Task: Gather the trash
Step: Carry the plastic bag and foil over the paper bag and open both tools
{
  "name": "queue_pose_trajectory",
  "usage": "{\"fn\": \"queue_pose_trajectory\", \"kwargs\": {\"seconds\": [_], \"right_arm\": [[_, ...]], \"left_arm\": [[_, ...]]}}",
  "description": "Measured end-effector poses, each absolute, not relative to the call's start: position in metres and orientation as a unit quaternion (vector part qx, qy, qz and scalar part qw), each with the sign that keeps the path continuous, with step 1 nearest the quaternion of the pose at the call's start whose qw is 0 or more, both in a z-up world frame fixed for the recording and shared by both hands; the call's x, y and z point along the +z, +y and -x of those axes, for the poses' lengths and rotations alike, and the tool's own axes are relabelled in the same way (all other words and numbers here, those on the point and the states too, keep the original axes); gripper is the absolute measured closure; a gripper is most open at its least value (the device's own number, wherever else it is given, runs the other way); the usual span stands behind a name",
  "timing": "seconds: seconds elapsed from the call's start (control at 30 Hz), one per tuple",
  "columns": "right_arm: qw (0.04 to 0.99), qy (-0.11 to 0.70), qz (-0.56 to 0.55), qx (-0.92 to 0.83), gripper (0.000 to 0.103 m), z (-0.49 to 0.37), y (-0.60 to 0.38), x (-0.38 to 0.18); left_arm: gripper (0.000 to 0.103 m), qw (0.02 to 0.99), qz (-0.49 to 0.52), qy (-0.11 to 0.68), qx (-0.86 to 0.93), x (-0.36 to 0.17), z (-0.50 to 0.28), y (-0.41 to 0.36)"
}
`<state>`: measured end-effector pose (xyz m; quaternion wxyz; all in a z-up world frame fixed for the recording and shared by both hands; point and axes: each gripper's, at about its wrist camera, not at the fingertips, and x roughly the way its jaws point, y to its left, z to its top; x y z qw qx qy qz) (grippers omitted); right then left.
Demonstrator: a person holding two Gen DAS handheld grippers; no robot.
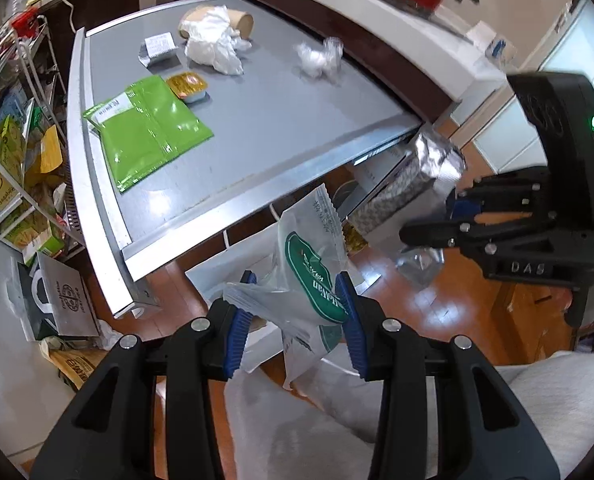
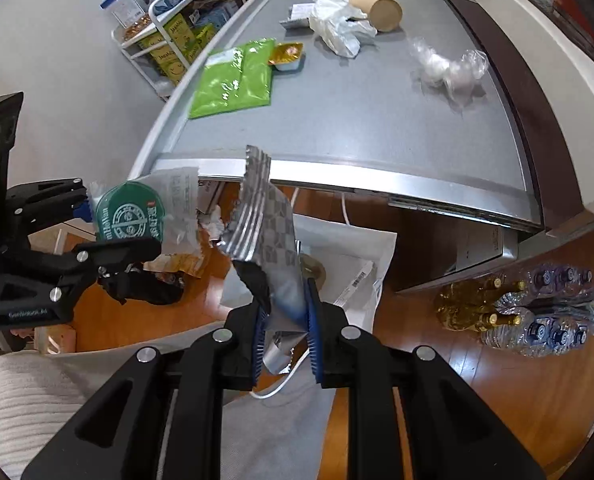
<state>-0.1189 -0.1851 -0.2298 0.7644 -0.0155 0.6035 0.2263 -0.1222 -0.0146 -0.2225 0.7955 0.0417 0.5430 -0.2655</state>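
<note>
Your left gripper pinches green-printed clear plastic wrapper; right gripper pinches silver checkered foil pouch. Both hang over floor clutter (drop spot unclear), grey table ahead.

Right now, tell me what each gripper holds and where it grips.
Left gripper: white wrapper with green label, pinched near its lower middle. Right gripper: silver checkered wrapper, pinched at its lower end.

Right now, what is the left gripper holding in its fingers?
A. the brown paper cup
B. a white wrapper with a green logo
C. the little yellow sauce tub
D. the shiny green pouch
B: the white plastic wrapper with a green logo sits pinched between the left gripper's blue fingers, off the grey table where the other trash lies.
</note>
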Motion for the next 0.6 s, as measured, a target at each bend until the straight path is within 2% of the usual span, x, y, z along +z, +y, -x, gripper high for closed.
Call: {"fn": "queue_pose_trajectory", "kwargs": {"seconds": [0.37, 0.6], "right_arm": [[0.736, 0.645, 0.002, 0.205, 0.084, 0.1, -0.178, -0.315], [0.727, 0.658, -0.005, 0.197, 0.084, 0.092, -0.176, -0.343]], "left_arm": [[0.061, 0.772, -0.073, 0.589, -0.227, -0.305, 0.113, -0.027], [0.061, 0.768, -0.074, 0.601, -0.207, -0.328, 0.108, -0.036]]}}
